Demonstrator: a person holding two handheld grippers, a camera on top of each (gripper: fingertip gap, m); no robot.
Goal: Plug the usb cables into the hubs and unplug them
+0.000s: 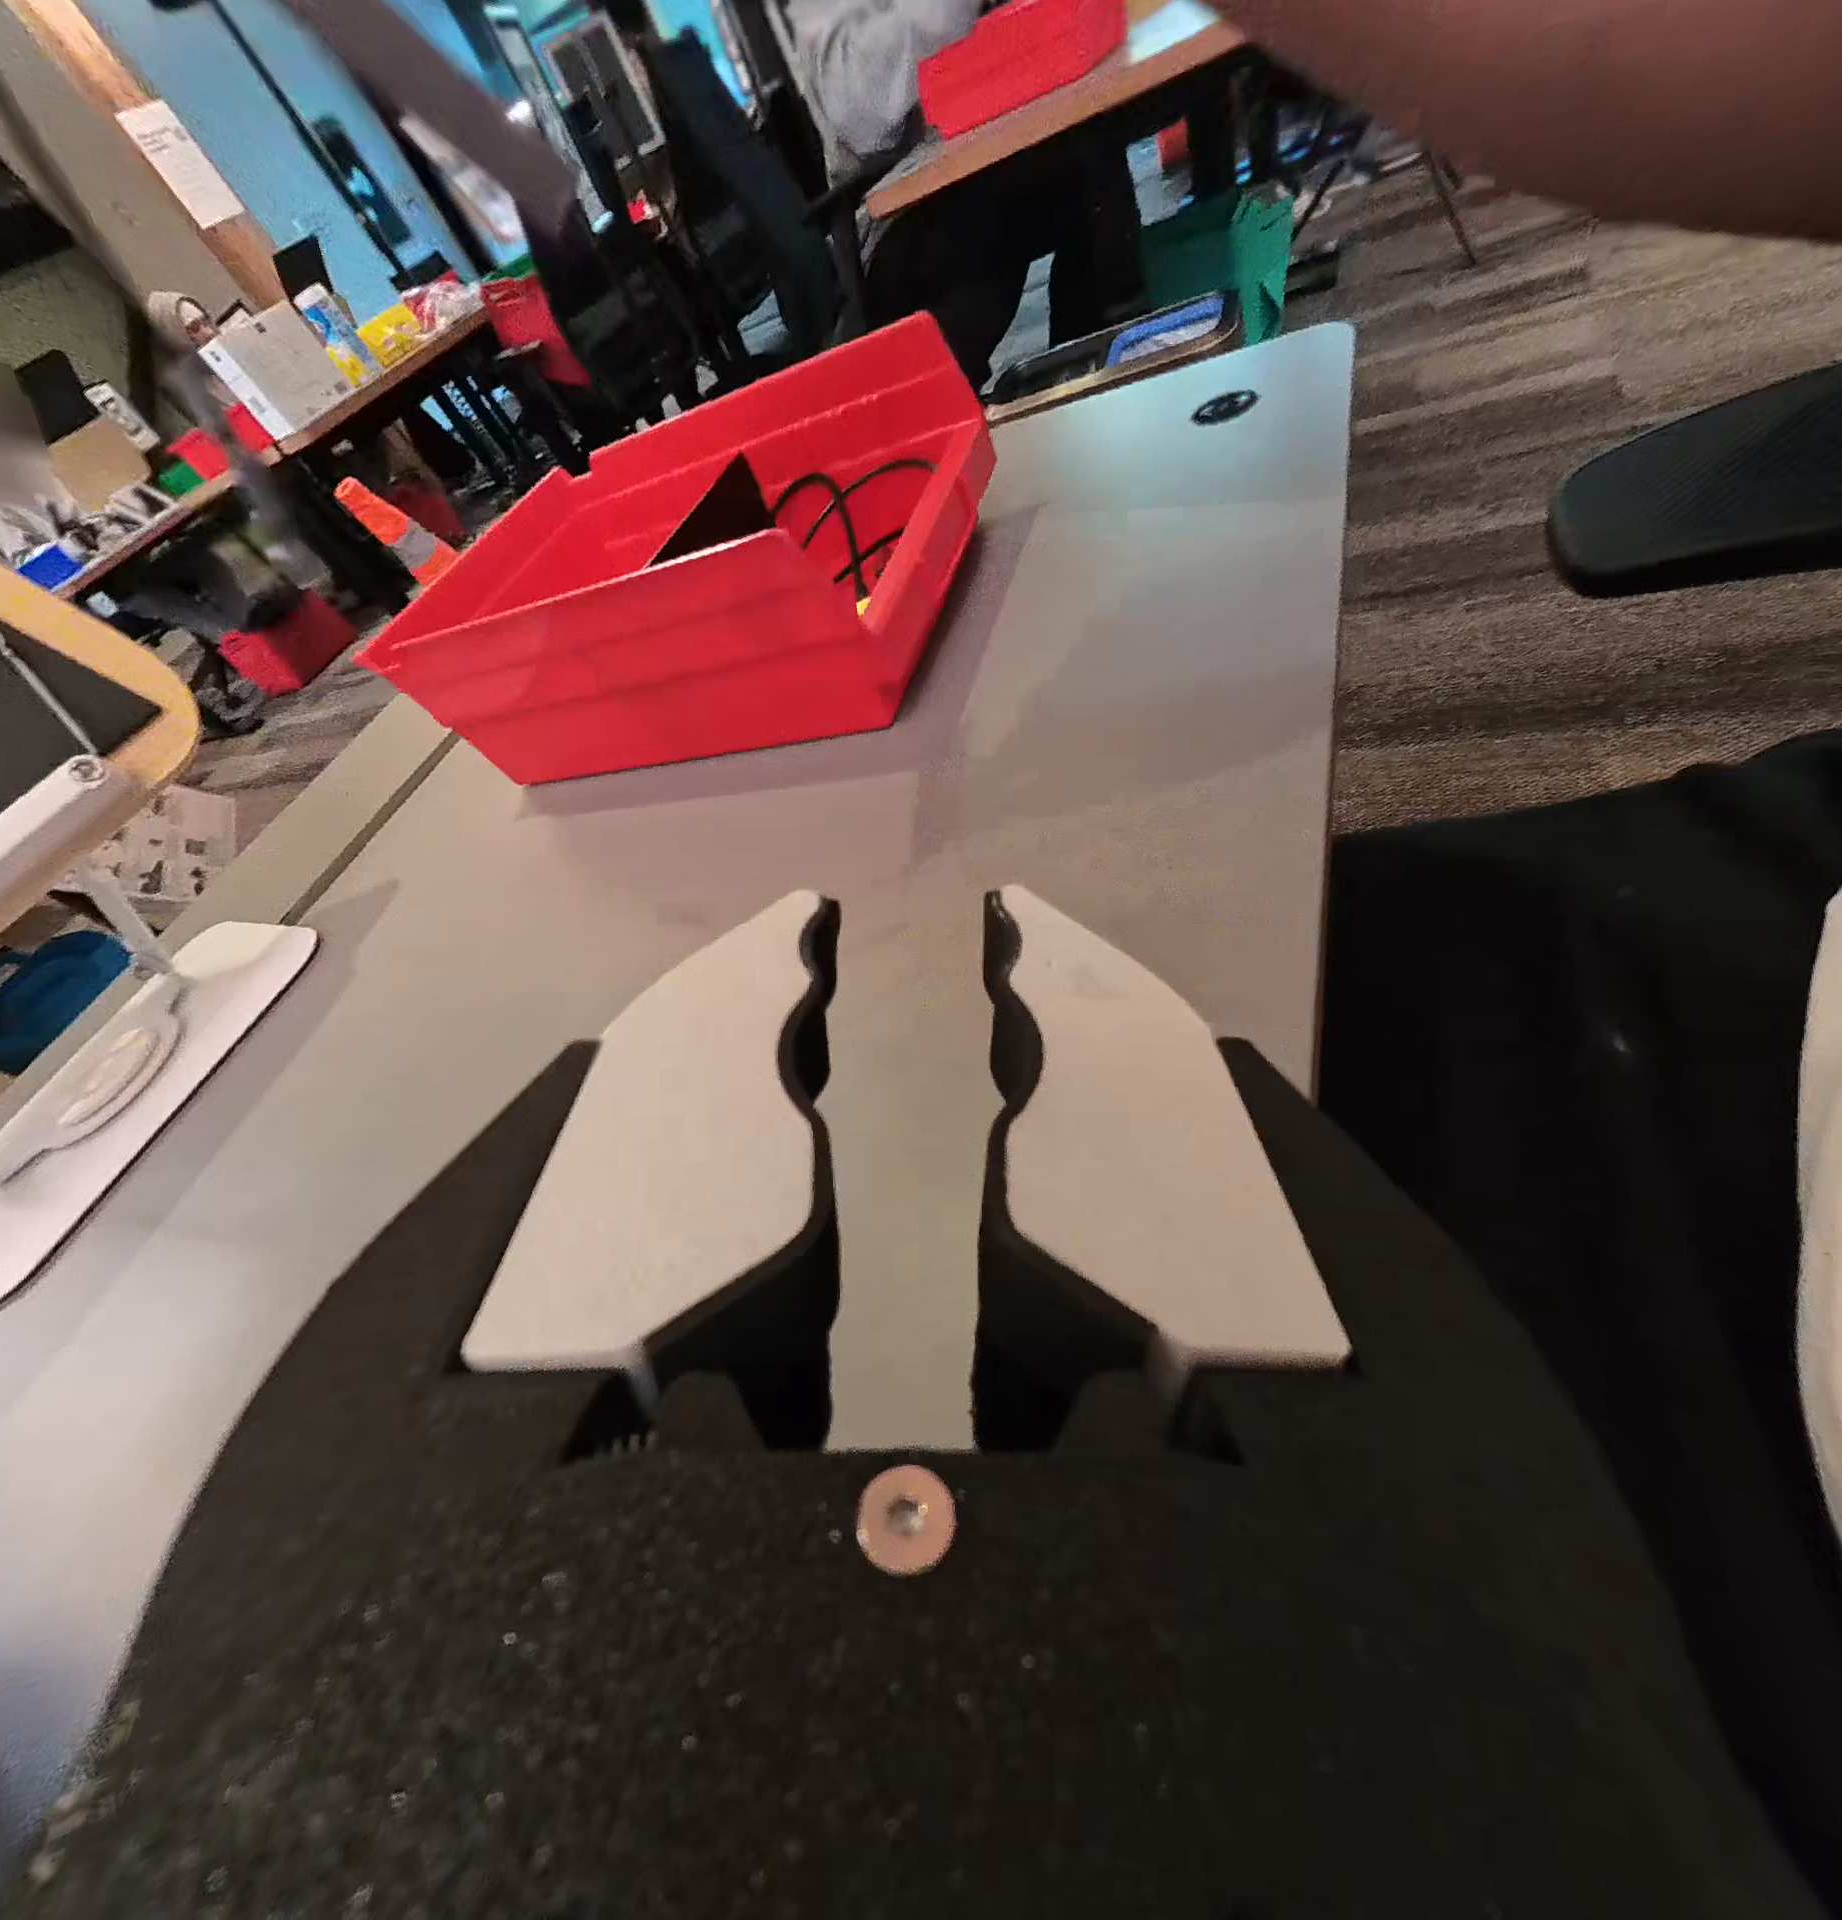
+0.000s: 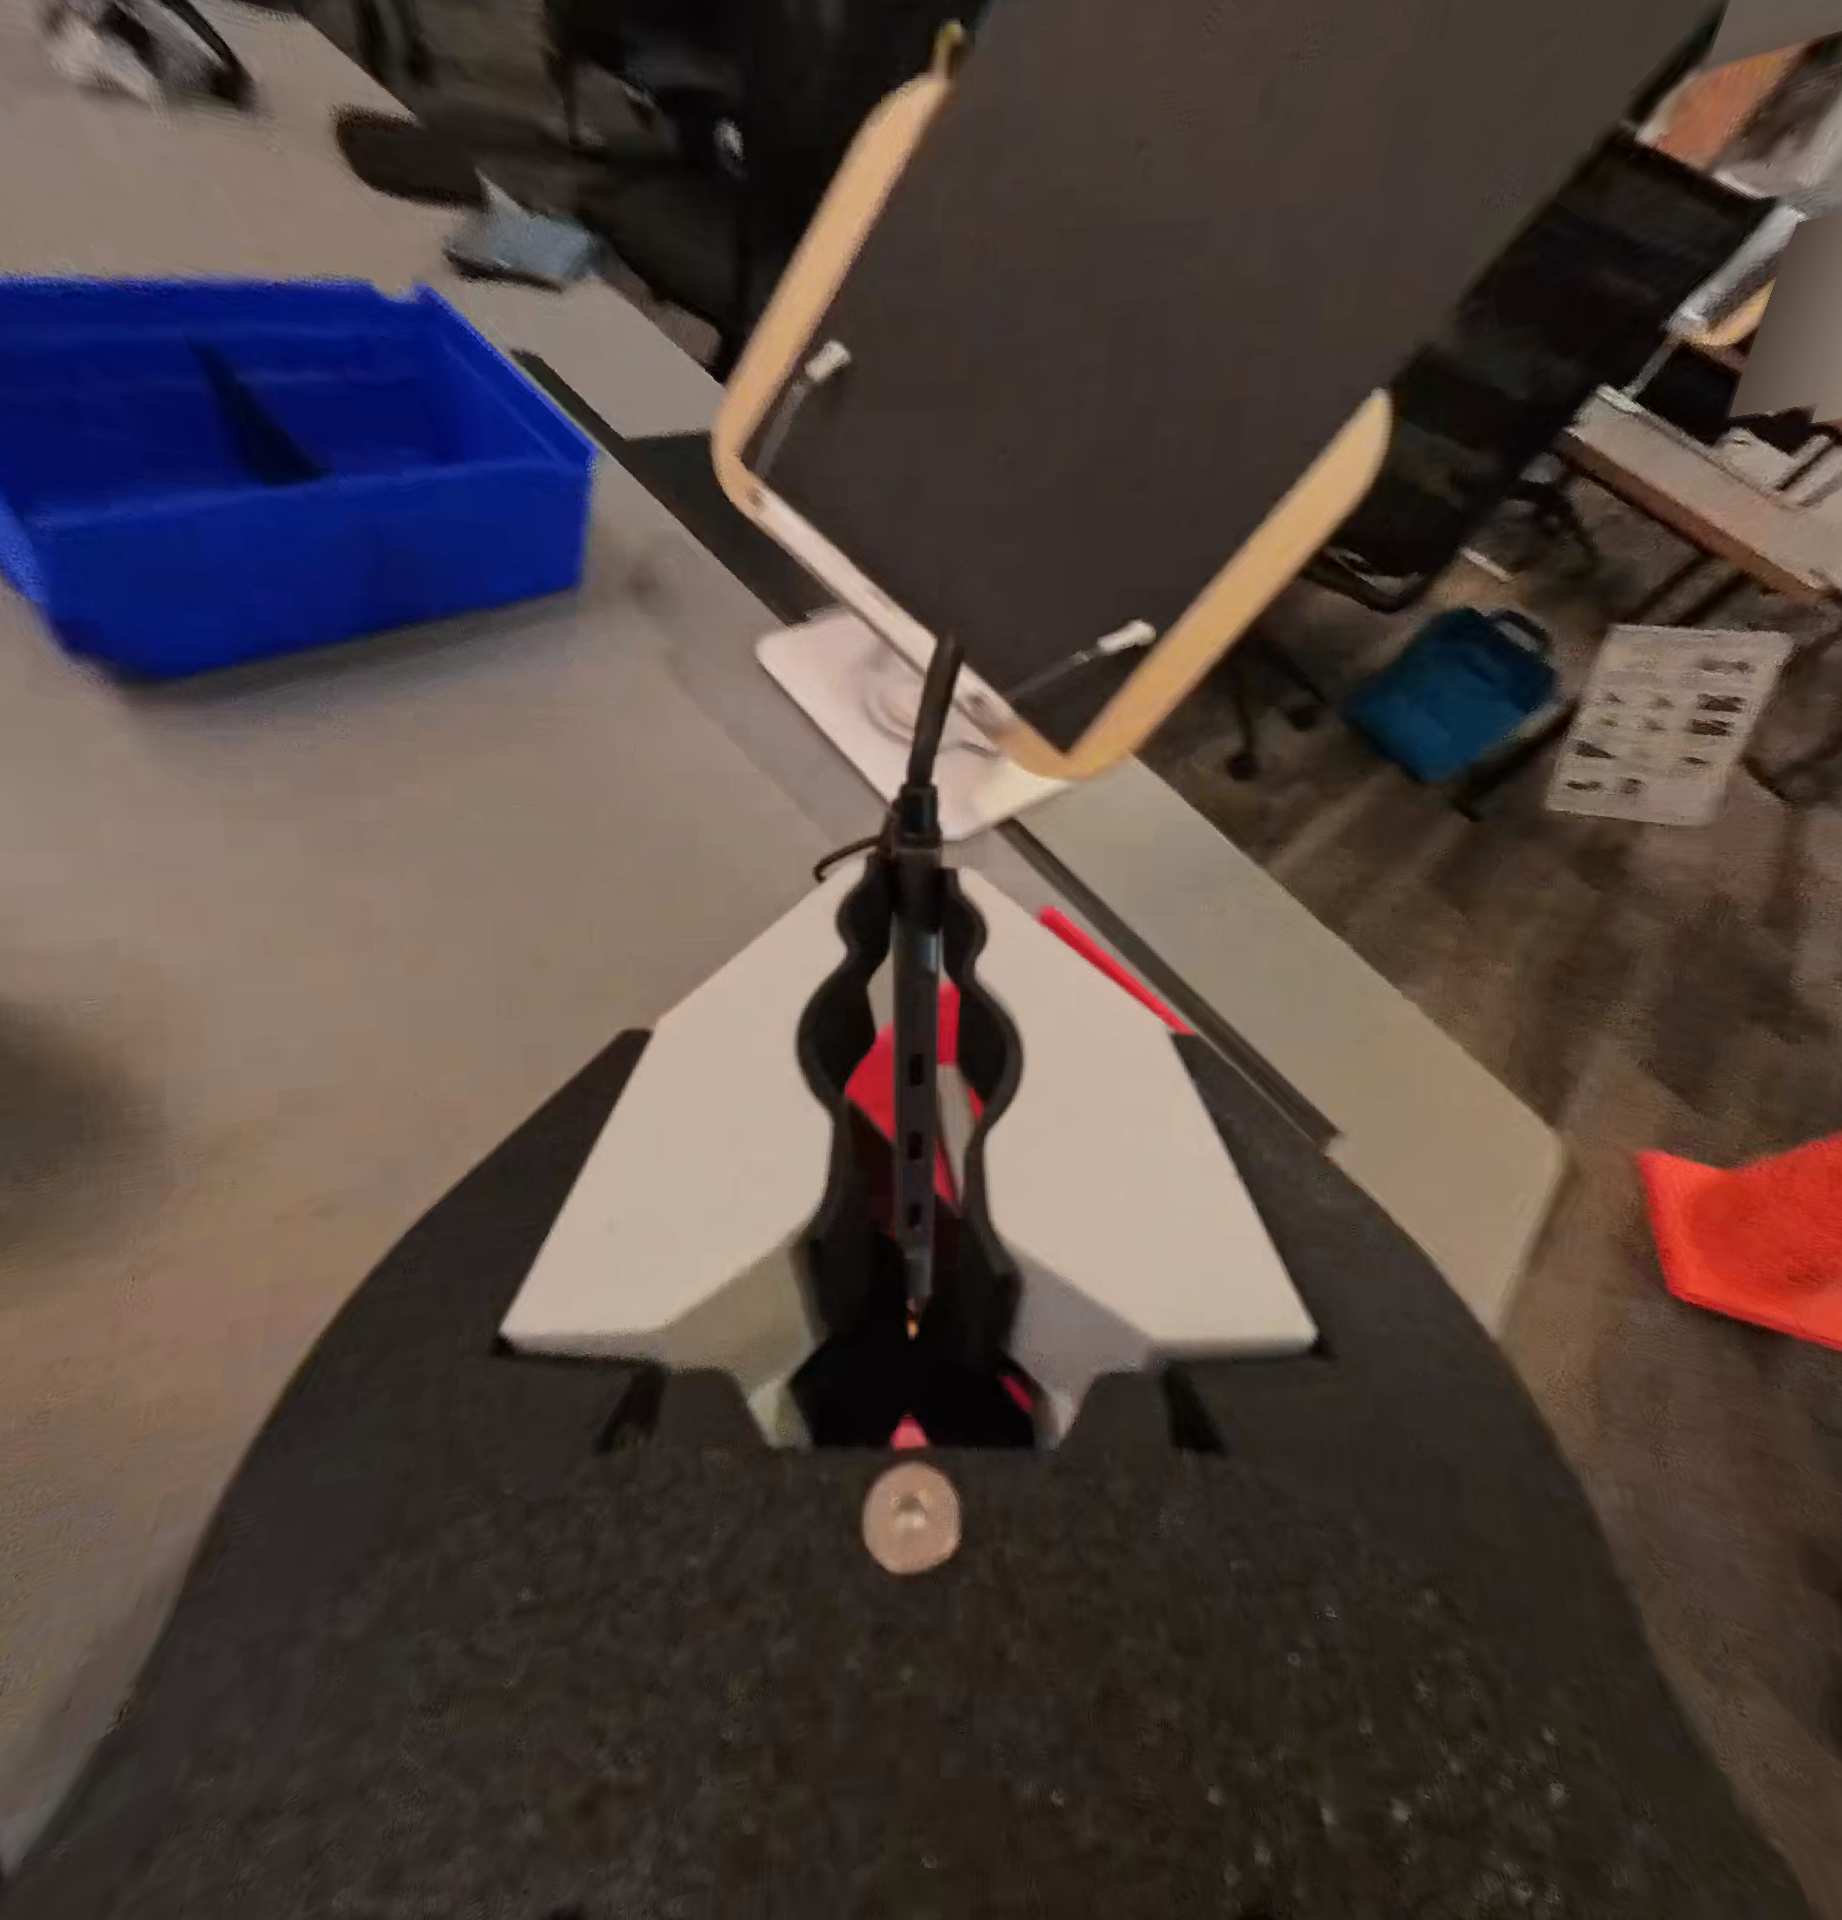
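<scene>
Clearly the right gripper [image 2: 912,914] is clenched edge-on around a slim black USB hub [image 2: 915,1101], whose short cable [image 2: 932,707] rises past the fingertips toward a dark board on a white stand [image 2: 1083,343]. Judging by its look, the hub is light, rigid and smooth, so it could pivot in this narrow pinch; a hold across its flat faces, clear of the ports, seems safer. The left gripper [image 1: 909,914] hangs released and empty above the grey table [image 1: 1156,665], aimed at a red bin [image 1: 678,644] holding black cables [image 1: 844,520]. Their plugs are hidden behind the bin wall, and blur obscures the hub's ports.
</scene>
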